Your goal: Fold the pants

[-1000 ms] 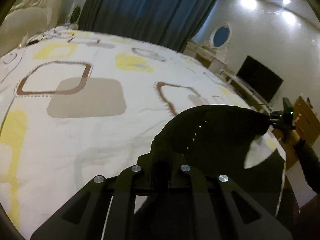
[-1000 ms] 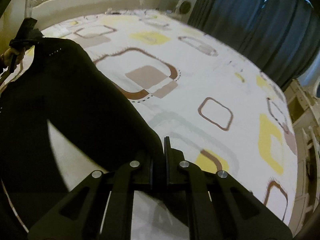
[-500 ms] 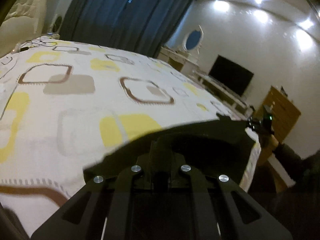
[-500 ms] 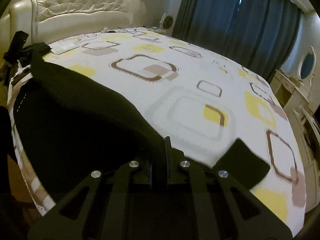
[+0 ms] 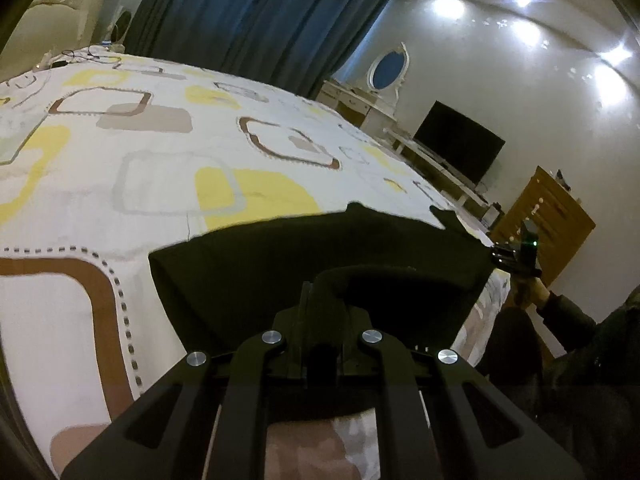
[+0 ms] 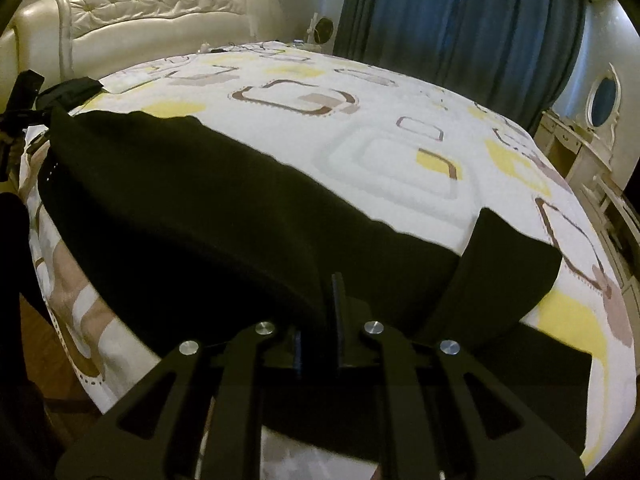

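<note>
Now the black pants (image 6: 208,208), hanging in the air a second ago, are spread on the bed (image 6: 384,152) toward twelve o'clock, with the left gripper (image 5: 316,296) and right gripper (image 6: 328,292) apparently pinching one edge, ready for folding.

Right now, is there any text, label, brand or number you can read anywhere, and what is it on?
None readable.
Pants: plain black, no tag showing.
Bedspread: shapes only, no words.
TV: dark screen, no logo legible.
Right gripper: a green light, no lettering.
</note>
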The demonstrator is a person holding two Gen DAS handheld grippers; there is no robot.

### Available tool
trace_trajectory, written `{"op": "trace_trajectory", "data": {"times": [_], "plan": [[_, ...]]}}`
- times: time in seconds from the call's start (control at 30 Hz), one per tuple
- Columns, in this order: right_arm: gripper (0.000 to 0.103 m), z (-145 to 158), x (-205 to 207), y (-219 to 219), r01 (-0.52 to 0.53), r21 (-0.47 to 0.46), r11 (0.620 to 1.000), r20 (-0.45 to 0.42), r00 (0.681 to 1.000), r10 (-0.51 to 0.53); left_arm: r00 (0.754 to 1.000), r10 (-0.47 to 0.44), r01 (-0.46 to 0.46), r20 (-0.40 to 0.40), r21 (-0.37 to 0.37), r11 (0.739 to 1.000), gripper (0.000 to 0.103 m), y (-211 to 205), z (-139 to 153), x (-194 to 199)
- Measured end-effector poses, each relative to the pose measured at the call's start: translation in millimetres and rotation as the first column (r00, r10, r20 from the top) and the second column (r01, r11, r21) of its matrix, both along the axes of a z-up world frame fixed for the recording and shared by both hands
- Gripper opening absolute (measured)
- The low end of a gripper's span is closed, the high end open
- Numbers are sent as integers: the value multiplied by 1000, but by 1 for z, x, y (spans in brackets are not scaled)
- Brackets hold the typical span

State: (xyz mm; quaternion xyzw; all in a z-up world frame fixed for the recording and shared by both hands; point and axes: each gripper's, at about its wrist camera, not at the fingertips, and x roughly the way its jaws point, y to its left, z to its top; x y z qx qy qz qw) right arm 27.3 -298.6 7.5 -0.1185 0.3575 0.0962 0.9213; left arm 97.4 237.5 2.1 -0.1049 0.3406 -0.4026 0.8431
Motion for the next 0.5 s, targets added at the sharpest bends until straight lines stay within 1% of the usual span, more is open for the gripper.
{"op": "trace_trajectory", "data": {"times": [0.1, 0.3, 0.4, 0.5], "plan": [[12, -9, -2, 3, 5, -6, 1000, -17, 1000, -5, 1000, -9, 9, -21, 3, 1000, 9, 2, -8, -2], [13, -17, -7, 1, 11, -2, 1000, -30, 999, -11, 998, -24, 24, -60, 9, 1000, 10, 3, -20, -5], [13, -20, -9, 0, 12, -12, 1000, -34, 999, -13, 997, -25, 27, -67, 29, 999, 13, 6, -24, -8], [13, -23, -13, -1, 15, -12, 1000, -41, 999, -15, 997, -36, 40, -69, 52, 998, 14, 8, -22, -12]]}}
